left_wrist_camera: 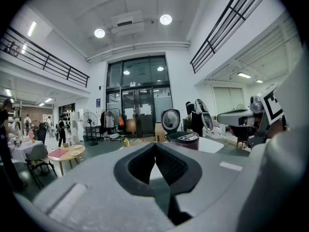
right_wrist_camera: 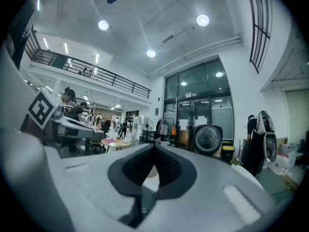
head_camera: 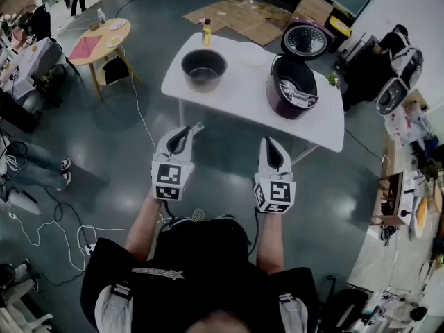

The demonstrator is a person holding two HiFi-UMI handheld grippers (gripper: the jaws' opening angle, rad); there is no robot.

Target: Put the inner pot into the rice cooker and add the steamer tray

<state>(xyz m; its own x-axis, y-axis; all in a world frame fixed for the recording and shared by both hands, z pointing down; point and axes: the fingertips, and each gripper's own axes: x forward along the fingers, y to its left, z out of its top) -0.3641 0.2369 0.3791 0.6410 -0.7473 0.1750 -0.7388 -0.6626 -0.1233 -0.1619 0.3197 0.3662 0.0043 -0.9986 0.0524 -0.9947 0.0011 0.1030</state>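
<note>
Plainly, the pot lies on the left gripper's side

Both grippers hang short of the near edge of the white table [head_camera: 232, 99], and each has its jaws pressed together with nothing between them. The inner pot [head_camera: 204, 66] stands mouth up on the left part of the table. It is ahead of the left gripper [head_camera: 183, 134] and a touch to its right, well apart from it. The rice cooker [head_camera: 292, 85] stands open on the right part, lid tipped back, ahead of the right gripper [head_camera: 268, 146] and also well apart.

The left gripper is therefore nearer the pot, which would have to travel rightward across the table to reach the cooker's mouth. The pot is round, so no long axis needs lining up. Its rim looks the likely hold, and the jaws must open first. A pale round thing [head_camera: 254, 54] lies between pot and cooker, too faint to call the steamer tray.
</note>
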